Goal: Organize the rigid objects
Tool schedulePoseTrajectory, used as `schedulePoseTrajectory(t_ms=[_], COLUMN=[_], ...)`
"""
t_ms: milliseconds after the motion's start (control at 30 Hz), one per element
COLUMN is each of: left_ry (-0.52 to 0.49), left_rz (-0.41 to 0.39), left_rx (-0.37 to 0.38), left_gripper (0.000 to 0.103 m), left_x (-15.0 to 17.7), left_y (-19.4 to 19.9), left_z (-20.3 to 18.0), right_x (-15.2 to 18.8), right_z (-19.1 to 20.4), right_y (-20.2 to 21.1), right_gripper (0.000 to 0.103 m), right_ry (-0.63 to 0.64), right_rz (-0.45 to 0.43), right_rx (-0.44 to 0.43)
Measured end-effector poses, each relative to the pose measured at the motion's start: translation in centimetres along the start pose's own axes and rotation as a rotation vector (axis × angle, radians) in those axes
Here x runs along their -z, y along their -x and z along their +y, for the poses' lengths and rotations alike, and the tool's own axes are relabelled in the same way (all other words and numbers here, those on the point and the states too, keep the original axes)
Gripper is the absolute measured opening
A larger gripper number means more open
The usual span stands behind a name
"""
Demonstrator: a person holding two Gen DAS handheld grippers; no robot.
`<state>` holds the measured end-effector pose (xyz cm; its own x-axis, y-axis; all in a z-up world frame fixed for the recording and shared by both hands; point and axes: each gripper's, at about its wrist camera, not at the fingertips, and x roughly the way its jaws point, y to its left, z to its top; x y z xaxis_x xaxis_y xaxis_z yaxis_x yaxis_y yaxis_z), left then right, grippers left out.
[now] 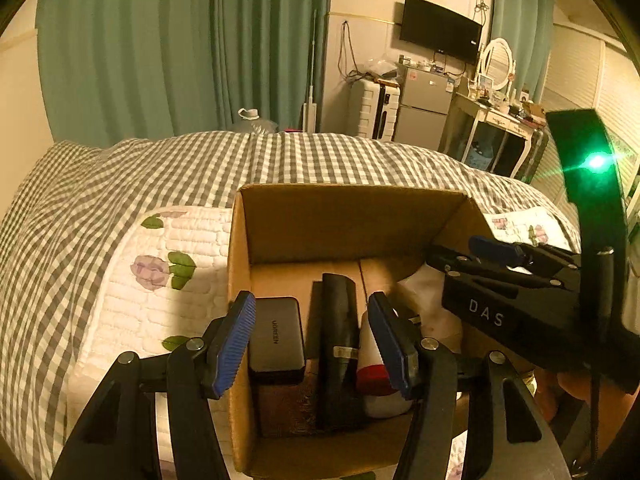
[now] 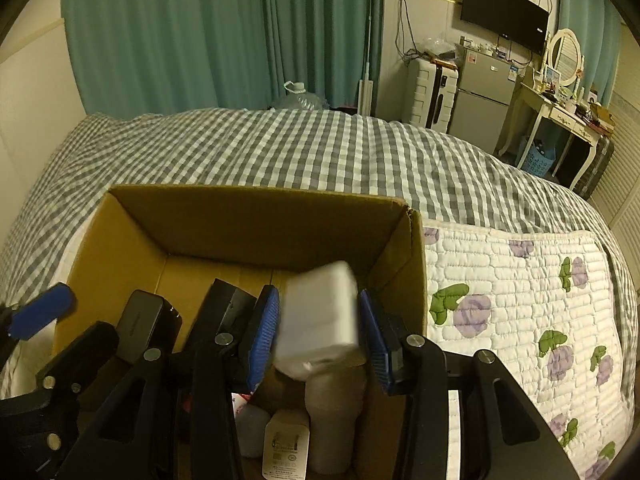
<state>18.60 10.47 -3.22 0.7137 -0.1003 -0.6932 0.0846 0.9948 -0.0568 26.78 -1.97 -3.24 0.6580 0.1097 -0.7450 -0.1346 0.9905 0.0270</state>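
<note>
An open cardboard box [image 1: 352,220] [image 2: 260,224] sits on the bed. Inside stand a grey power bank [image 1: 276,336] [image 2: 140,326], a long black object [image 1: 338,344] and a white bottle with a red band [image 1: 378,384]. My left gripper [image 1: 314,344] is open over the box's left part, with nothing pressed between its pads. My right gripper [image 2: 320,340] [image 1: 500,276] hovers over the right part. A blurred white block [image 2: 320,320] hangs between its pads with slim gaps on both sides. Below it are a white charger [image 2: 286,444] and a beige cylinder [image 2: 334,416].
The box rests on a white quilted pad with purple flowers [image 2: 520,320] [image 1: 160,280] over a grey checked bedspread [image 2: 280,152]. Green curtains, a suitcase [image 1: 374,110], a small fridge [image 1: 424,112] and a dressing table [image 1: 492,128] stand beyond the bed.
</note>
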Motion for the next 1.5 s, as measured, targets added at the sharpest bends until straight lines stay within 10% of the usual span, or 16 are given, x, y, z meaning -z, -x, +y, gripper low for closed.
schedulePoseTrajectory(t_ms=[667, 1033, 1500], left_ry=[-0.013, -0.047, -0.067], left_rz=[-0.215, -0.317, -0.334], left_rx=[-0.044, -0.124, -0.188], left_gripper=[0.07, 0.074, 0.075], left_x=[-3.2, -0.3, 6.4], left_y=[10.9, 18.2, 19.0], left_z=[-3.8, -6.6, -7.7], right_x=[-1.5, 3.6, 11.0], right_z=[-3.7, -5.1, -5.3], right_y=[13.7, 26.4, 25.9], right_gripper=[0.071, 0.103, 0.103], right_ry=[-0.028, -0.038, -0.055], right_rz=[-0.174, -0.349, -0.433], right_rx=[0.067, 0.055, 0.027])
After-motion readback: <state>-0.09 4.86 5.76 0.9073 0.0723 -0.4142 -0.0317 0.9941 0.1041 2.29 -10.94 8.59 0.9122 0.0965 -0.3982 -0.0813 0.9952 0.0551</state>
